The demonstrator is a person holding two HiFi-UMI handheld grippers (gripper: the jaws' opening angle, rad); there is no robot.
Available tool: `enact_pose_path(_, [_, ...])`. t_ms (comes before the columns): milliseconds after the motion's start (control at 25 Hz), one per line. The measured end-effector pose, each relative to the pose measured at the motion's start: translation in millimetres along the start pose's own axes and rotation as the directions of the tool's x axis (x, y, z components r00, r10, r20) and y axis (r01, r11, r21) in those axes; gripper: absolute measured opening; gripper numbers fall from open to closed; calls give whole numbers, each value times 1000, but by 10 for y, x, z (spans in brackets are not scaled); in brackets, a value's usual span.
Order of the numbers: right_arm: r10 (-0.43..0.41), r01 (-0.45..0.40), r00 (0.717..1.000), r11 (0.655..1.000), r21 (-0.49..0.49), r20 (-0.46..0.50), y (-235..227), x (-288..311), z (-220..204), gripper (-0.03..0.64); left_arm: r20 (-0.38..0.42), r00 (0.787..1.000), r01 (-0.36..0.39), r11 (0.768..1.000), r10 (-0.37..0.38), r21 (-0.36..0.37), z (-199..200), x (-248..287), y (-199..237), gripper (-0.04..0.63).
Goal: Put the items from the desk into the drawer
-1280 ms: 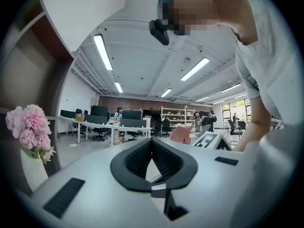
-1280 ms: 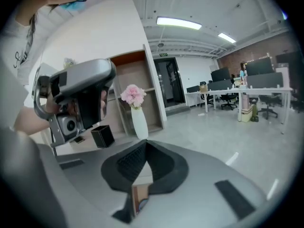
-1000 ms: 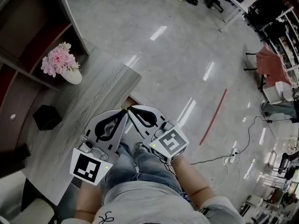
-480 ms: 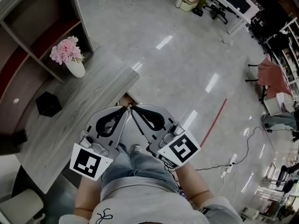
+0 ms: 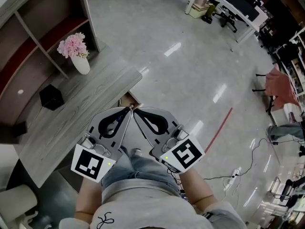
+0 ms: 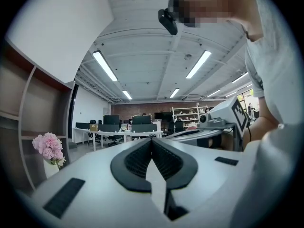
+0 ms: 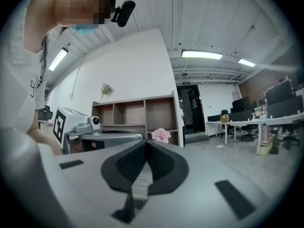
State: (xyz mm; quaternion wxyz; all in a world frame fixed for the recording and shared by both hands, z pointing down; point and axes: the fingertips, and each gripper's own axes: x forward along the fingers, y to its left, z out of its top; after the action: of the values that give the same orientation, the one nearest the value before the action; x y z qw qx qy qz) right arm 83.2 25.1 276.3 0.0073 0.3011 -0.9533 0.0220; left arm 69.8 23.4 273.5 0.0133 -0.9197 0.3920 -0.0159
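The grey wooden desk runs along the left of the head view. On it stand a white vase of pink flowers and a small black box. A brown part shows under the desk's near corner; I cannot tell if it is the drawer. My left gripper and right gripper are held side by side above the person's lap, tips almost touching, just off that corner. Both are shut with nothing in them. The flowers show at the left of the left gripper view, and the flowers lie ahead in the right gripper view.
A brown shelf unit stands behind the desk. A dark object lies at the desk's left end and a white chair is at the lower left. Shiny floor spreads to the right, with office desks and chairs beyond.
The head view has swung so the desk and flowers sit higher and further right in frame. Both grippers stay shut and together over the lap, barely moved.
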Motion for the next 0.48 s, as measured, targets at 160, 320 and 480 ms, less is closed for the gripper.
enact_pose_path(160, [36, -36, 999, 999, -8, 2, 67, -33, 31, 8, 1, 999, -32, 999, 32, 12, 44, -67, -62, 9])
enact_pose_path(320, [69, -69, 998, 998, -10, 6, 166, -2, 31, 8, 0, 998, -65, 998, 65, 11, 35, -173, -55, 11])
enact_pose_path(480, [99, -99, 995, 995, -8, 11, 197, 4, 60, 8, -3, 995, -95, 995, 95, 21, 79, -216, -61, 11])
